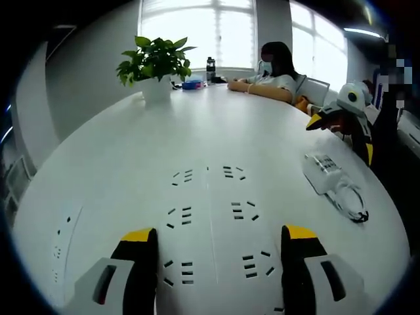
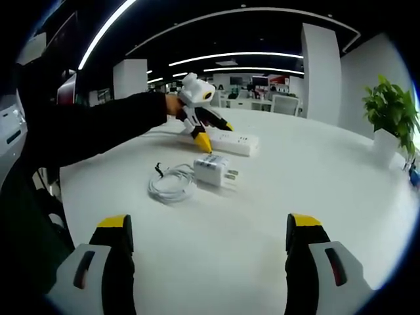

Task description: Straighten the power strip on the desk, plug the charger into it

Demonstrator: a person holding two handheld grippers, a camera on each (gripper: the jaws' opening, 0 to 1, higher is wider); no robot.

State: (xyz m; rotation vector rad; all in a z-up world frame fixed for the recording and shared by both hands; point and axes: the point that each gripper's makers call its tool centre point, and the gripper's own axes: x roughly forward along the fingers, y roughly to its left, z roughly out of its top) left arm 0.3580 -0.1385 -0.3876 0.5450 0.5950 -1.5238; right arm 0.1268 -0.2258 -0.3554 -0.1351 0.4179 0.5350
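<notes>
Hovering over the strip (image 1: 213,226), the left gripper (image 1: 220,252) has its fingers spread wide, the socket rows lying between them on the white bench (image 1: 197,125). The charger (image 2: 215,170) lies plug-prongs out beside its coiled cable (image 2: 172,184), just in front of the strip. The right gripper (image 2: 209,243) hangs well back from the charger, fingers open and empty. A plant (image 1: 155,62) stands far off.

My jaws were black with yellow tips. Between them the white power strip (image 1: 210,230) showed rows of dark slots. The charger (image 2: 214,170) and its coiled cable (image 2: 172,184) were white on the white desk (image 2: 308,177). Far off, a green plant (image 1: 155,59) sat in a white pot (image 1: 156,90).
</notes>
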